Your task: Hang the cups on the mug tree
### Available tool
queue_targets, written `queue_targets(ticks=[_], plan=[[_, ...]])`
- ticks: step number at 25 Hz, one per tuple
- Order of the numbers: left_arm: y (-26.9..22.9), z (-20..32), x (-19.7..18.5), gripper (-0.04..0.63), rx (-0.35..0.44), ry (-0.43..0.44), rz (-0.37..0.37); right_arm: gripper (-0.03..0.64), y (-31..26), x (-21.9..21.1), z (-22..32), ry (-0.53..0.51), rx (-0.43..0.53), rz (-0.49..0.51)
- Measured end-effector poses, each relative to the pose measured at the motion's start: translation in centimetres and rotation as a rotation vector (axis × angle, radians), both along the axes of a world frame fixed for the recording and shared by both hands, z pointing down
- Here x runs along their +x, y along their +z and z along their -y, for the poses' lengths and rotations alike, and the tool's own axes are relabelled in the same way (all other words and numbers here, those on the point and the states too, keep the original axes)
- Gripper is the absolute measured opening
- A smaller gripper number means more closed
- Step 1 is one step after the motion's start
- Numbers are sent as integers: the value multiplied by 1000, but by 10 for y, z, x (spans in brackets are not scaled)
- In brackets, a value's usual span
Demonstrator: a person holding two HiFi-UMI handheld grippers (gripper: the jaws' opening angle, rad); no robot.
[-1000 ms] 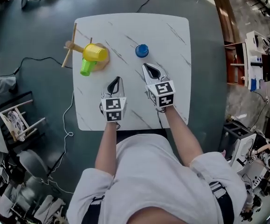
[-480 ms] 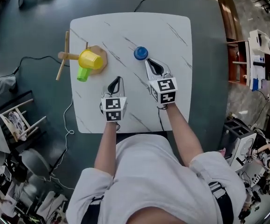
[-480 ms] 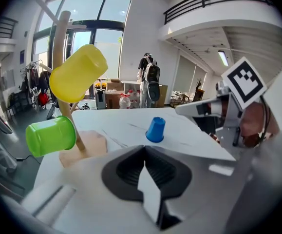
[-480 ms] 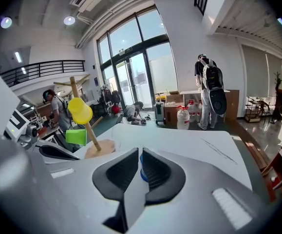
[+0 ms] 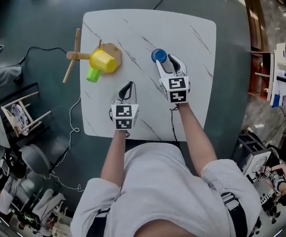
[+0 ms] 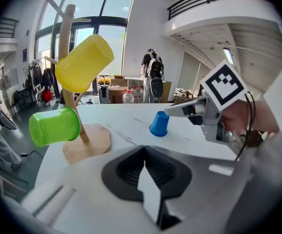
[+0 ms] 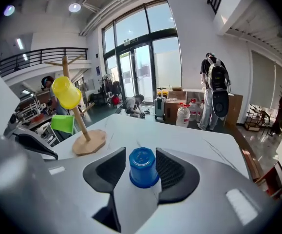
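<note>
White marble table (image 5: 192, 28), person standing at its near edge with a gripper in each hand.

Mug tree (image 5: 76, 53) stands at the table's left edge on a wooden base (image 6: 89, 143). Two cups already hang on it: yellow cup (image 5: 102, 60) on an upper peg, tilted; green cup (image 5: 93, 74) lower, lying about level. Other pegs bare.

Blue cup (image 5: 158, 56) sits upside down on the table, right of the tree and well apart from it, not hung yet.

Right gripper (image 5: 174, 62) points forward and down at the blue cup. Its jaws have just been opening and now stand wide. In the right gripper view the blue cup (image 7: 143, 166) is between the two pads with a thin gap on each side, so the pads are not pressing and the cup rests on the table.

Left gripper (image 5: 127, 87) is over bare tabletop nearer the person, below the tree in the head view. Jaws fully together, nothing between them. It is well apart from every cup.

Background: person with a backpack (image 7: 215, 89) by the glass doors, water jugs (image 7: 183, 115) beside them. Cable (image 5: 44, 51) on the floor left of the table.
</note>
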State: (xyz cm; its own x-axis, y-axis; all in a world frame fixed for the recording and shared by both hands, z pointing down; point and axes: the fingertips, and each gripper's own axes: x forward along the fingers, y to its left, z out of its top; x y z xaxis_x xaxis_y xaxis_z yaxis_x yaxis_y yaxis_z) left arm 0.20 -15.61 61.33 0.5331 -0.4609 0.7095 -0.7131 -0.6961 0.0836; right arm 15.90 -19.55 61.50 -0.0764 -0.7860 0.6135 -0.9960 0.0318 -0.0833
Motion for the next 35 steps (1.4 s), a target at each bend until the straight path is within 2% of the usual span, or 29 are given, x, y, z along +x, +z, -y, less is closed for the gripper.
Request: queue_targets(ticks=[8,14,22,28,35], plan=[[3,-9,-16,3,-1,-36,27,239,34,0,15,-39,-79,-49],[-1,-18,-24,3,8,-69,28,227,41,-4,15,-56,-107,-28],[-15,-26,-33,3,40,-139,5,227,0,-32,9,-132,-13,-21],[-41,-32,-50,3,108,-227,0,227,-42,-79,-3,-252,67,9],[-74,-31,-81,3,171,-274,-30,227,-90,-138,-22,-337,152,23]])
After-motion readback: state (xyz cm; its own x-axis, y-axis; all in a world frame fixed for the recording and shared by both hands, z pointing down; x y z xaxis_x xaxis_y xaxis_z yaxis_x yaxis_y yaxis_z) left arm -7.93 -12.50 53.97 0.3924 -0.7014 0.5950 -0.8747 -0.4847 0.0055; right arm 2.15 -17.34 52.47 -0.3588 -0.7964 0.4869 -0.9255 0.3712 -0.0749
